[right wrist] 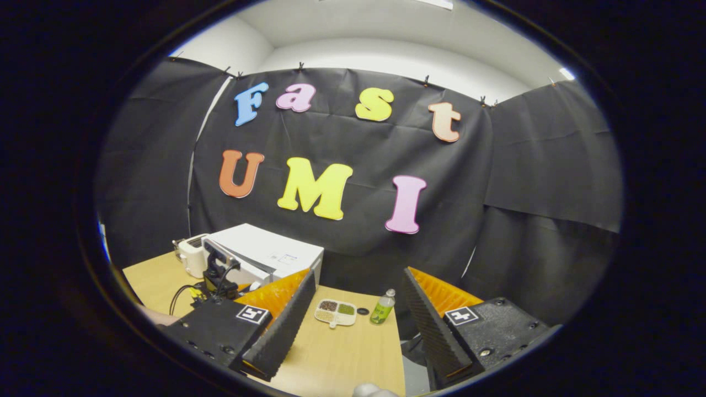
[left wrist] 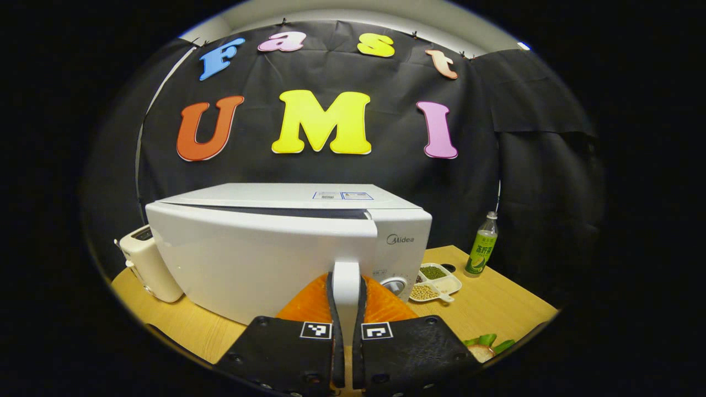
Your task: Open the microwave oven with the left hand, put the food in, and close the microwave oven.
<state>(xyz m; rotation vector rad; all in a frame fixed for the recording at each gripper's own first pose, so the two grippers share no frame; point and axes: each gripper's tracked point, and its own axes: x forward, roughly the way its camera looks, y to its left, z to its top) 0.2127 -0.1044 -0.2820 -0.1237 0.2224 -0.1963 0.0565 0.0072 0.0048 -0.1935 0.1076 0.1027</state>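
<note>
Pinching the white door handle [left wrist: 346,286] between both fingers, the left tongs [left wrist: 346,336] sit low at the front of the microwave oven [left wrist: 287,248]. Door [left wrist: 248,259] already cracked open at the top, a dark gap showing along its upper edge. Big white box, standing on the wooden worktop [left wrist: 496,309], toward the left side of it. Probably heavy enough to stay put while the door swings, but a hard yank might slide it. Handle looks hard, smooth and thin, so maybe slippery; best held in the middle, just where the fingers press now, and pulled slow and steady.

Right tongs [right wrist: 358,325] spread wide, holding nothing, hanging above the worktop well apart from the oven.

Food for the oven hard to pick out: something pale with green bits [left wrist: 485,346] at the lower right edge of the left gripper view, too cut off to name. Likely soft, so a gentle squeeze.

Other things around: a small cream toaster [left wrist: 148,264] touching or just beside the oven's left side. A split dish of beans and seeds [left wrist: 436,281] just beside the oven's right front corner, near the door's swing side, easy to bump. A green drink bottle [left wrist: 481,245] farther right, tall, light and tippy. Black cable [right wrist: 182,292] near the left tongs in the right gripper view, could snag.
</note>
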